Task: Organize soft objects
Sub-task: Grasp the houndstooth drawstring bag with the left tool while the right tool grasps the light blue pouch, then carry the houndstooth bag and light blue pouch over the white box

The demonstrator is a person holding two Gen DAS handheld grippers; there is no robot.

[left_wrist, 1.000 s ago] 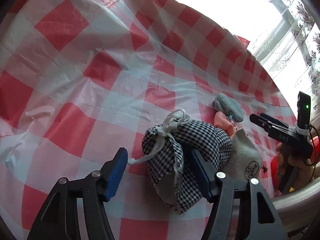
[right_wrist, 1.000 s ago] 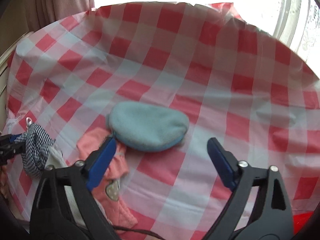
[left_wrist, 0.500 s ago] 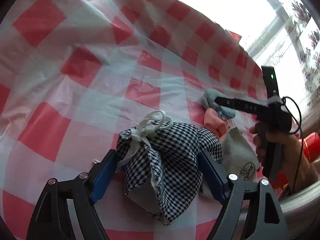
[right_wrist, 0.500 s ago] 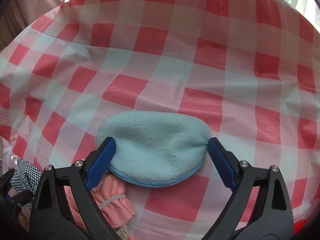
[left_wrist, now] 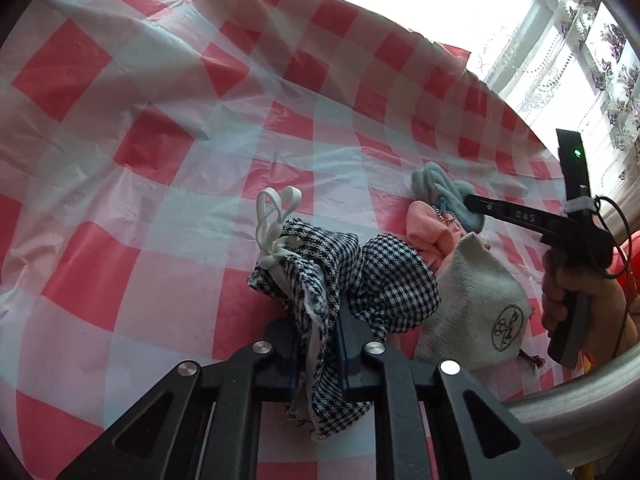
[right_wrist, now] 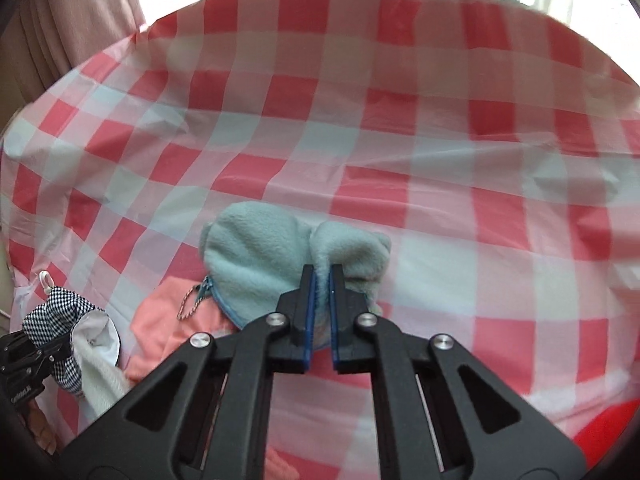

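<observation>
Table under a thin plastic cloth (left_wrist: 168, 128), red-and-white check, creased and wrinkled all over, shiny where the window light hits. The cloth's far edge is rumpled against the bright window.

Lying on it, bunched close together near the front edge: a black-and-white houndstooth drawstring pouch (left_wrist: 384, 280) with a white cord (left_wrist: 276, 216) looped at its neck; just beside it, touching, a cream herringbone pouch (left_wrist: 476, 304) with a round dark emblem; behind those, a salmon-pink cloth item (right_wrist: 176, 320), crumpled; on its far side a pale blue fleece pouch (right_wrist: 256, 248), its lower edge overlapping the pink one. A small ball chain (right_wrist: 190, 300) hangs from the blue pouch onto the pink fabric.
</observation>
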